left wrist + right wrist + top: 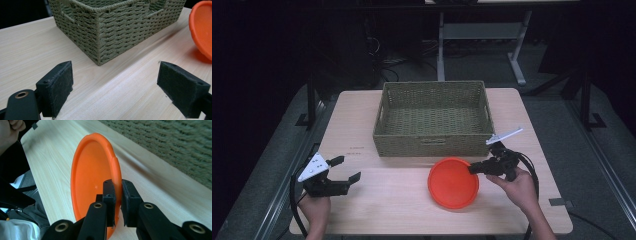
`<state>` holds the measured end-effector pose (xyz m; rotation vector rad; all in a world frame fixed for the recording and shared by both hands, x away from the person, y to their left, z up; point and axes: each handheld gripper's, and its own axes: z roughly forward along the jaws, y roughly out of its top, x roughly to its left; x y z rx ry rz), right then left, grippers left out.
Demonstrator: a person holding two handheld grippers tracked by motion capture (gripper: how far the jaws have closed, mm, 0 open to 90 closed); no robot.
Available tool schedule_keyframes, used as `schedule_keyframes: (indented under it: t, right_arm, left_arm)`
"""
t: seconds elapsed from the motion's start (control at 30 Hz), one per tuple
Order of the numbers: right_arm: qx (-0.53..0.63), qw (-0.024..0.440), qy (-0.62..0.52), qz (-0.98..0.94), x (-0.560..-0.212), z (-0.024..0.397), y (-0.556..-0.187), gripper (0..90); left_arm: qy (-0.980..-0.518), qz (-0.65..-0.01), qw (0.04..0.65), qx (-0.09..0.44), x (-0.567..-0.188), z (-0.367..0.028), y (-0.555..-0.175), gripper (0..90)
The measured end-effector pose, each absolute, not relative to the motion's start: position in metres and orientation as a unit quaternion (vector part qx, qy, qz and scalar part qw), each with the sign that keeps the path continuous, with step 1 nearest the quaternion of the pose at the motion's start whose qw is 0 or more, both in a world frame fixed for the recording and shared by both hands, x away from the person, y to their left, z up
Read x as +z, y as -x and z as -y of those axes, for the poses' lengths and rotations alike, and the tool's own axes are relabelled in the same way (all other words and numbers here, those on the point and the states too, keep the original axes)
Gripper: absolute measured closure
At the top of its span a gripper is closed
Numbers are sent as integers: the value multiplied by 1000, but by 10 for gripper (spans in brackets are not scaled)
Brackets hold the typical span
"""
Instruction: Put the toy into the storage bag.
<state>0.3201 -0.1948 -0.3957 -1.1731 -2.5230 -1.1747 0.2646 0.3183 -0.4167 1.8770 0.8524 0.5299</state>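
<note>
surface: light wooden table (362,210) | at 12 o'clock: woven basket (432,120) standing on it | at 5 o'clock: orange plate (452,184), one edge tilted up

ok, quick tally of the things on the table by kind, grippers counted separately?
Orange plate: 1
Woven basket: 1
Grippers: 2, left gripper open, right gripper shut on the plate rim
Total: 2 things, 2 grippers
</note>
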Motion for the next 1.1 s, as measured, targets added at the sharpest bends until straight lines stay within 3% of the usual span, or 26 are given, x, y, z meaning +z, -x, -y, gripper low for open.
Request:
schedule_keyframes:
  t: [1.1]
  right_arm:
    - [-411,18,383,827,-321,205,-327,820]
  left_arm:
    - [-771,-350,485,219,-416,-318,-264,126]
